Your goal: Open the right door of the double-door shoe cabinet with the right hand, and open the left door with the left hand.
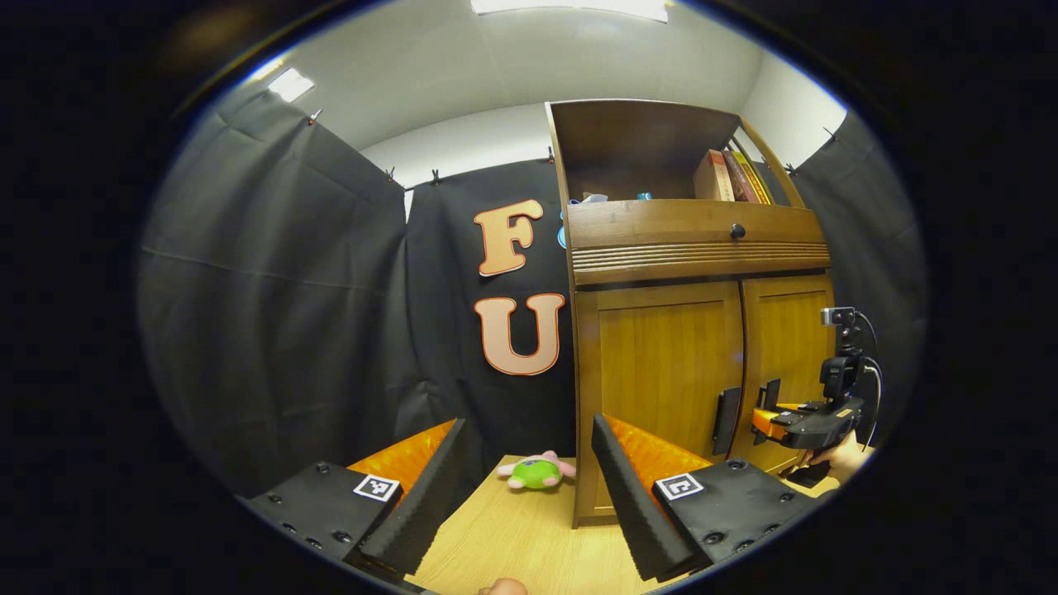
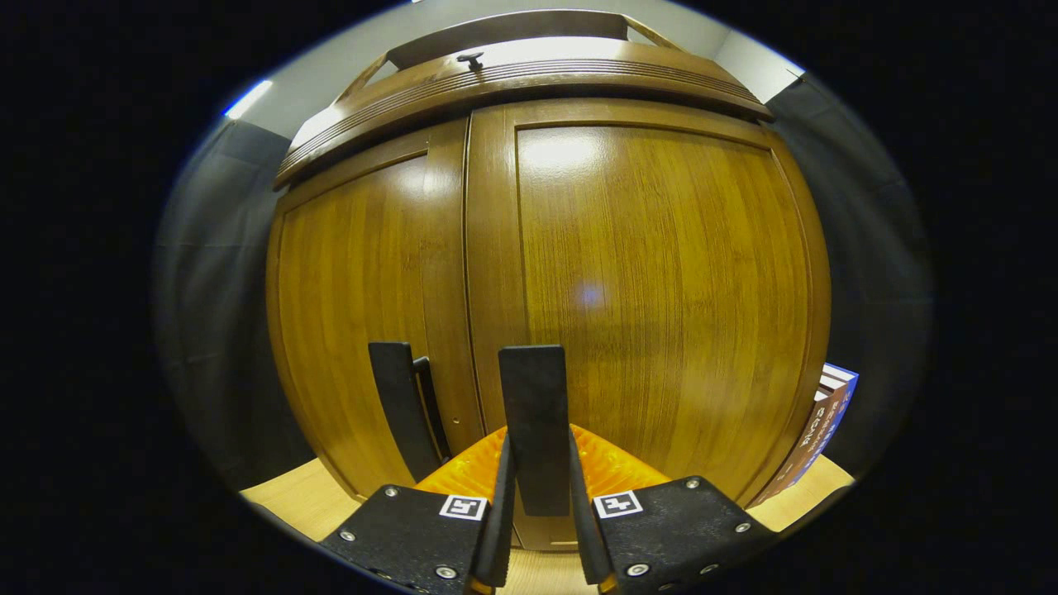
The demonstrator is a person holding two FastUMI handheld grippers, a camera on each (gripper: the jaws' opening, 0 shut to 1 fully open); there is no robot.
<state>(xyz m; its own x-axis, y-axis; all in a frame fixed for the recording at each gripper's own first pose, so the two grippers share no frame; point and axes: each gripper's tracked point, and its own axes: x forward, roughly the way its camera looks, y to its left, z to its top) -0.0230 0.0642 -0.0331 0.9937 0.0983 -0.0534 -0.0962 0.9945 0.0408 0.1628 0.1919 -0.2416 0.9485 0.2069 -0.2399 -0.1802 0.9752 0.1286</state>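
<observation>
Jaws of the right gripper (image 2: pixel 537 504) are clenched on the dark handle (image 2: pixel 536 413) of the right door (image 2: pixel 661 289), one finger on each side of the flat upright bar. The left gripper (image 1: pixel 529 487) stands well apart from the shoe cabinet (image 1: pixel 702 248) with its jaws released and nothing between them. The cabinet stands on the counter (image 1: pixel 512 537), both doors closed; the left door (image 1: pixel 661 364) has its own dark handle (image 1: pixel 727 420) just beside the middle seam. The doors look like stiff varnished wood, smooth and probably slippery on the panel, so the handle is the only good place to take hold. A hinged door likely swings lightly, but the pull should follow its arc, or the bar may slip out. A small plush toy (image 1: pixel 537 471) lies on the counter beside the cabinet.
</observation>
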